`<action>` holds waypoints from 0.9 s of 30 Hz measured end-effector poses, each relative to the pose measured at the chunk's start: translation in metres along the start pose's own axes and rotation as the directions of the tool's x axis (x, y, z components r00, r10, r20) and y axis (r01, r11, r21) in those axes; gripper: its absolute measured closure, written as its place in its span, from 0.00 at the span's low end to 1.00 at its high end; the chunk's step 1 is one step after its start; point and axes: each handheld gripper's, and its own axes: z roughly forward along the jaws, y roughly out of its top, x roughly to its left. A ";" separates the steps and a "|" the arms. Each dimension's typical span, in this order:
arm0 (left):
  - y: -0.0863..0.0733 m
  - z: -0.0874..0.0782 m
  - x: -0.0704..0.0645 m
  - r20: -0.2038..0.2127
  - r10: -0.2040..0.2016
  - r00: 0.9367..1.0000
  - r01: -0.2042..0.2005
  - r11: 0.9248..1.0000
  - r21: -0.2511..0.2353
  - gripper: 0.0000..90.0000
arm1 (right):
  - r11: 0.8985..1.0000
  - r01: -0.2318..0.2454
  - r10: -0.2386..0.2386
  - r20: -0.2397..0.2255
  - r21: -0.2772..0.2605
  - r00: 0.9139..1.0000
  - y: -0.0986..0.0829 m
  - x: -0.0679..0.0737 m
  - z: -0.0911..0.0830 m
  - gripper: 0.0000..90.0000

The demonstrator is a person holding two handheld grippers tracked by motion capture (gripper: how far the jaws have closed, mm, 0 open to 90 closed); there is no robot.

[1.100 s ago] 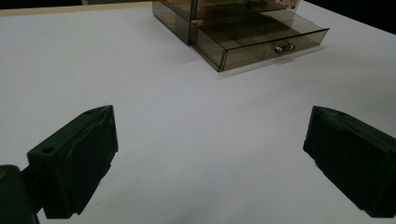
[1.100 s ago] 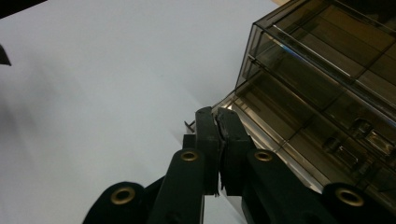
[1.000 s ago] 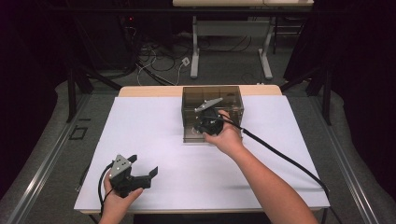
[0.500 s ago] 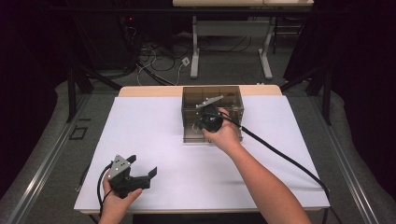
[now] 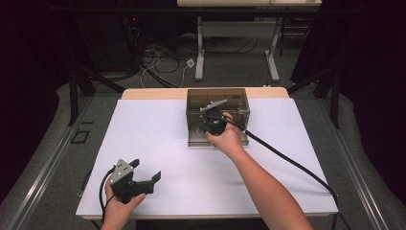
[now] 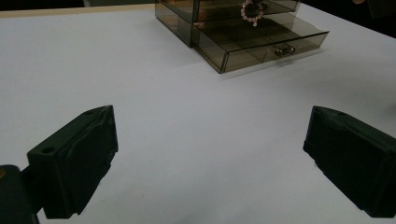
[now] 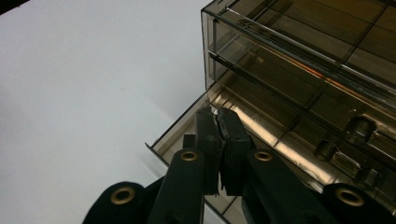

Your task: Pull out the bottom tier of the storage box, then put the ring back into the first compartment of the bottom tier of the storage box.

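In the high view, a smoky see-through drawer box (image 5: pixel 218 103) stands toward the far edge of the white worktop (image 5: pixel 158 139), a little right of the middle. Its bottom drawer (image 5: pixel 218 140) is pulled out toward the person. The right hand-held gripper (image 5: pixel 207 127) hangs just in front of the box, over the open drawer, with the right hand (image 5: pixel 227 139) behind it and a thick black cable trailing away to the right of the box. Whether its jaws touch anything cannot be told from here. The left hand-held gripper (image 5: pixel 146 173) is well apart from the box, near the worktop's near left corner, its jaws spread.

In the left gripper view, the left hand-held gripper (image 6: pixel 208 163) looks toward the drawer box (image 6: pixel 187 14), which sits far off at the top. Its two black jaws stand wide apart with bare worktop (image 6: pixel 187 121) between them. The open drawer (image 6: pixel 266 44) juts from the box with a small metal pull on its front, and a beaded bracelet (image 6: pixel 252 11) of pale pink beads lies just above the drawer, at the box's front.

In the right gripper view, the right hand-held gripper (image 7: pixel 218 114) points down into the open drawer (image 7: pixel 285 144), at its corner farthest from the box's front wall. Its jaws are pressed together, tip to tip, with nothing visible between them. The drawer box (image 7: pixel 299 42) rises just beyond them.
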 end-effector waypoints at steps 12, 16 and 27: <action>-0.001 -0.001 0.001 -0.001 0.002 1.000 -0.002 1.000 0.005 0.03 | 1.000 -0.020 0.020 0.002 0.016 1.000 -0.003 -0.002 0.010 0.99; -0.001 -0.001 0.001 -0.002 0.001 1.000 -0.001 1.000 0.003 0.03 | 0.999 -0.024 0.024 0.000 0.028 1.000 -0.004 -0.002 0.015 0.99; -0.001 -0.001 0.001 -0.001 -0.006 1.000 0.006 1.000 0.002 0.03 | 0.995 -0.028 0.027 0.010 0.092 1.000 -0.011 -0.001 0.028 0.99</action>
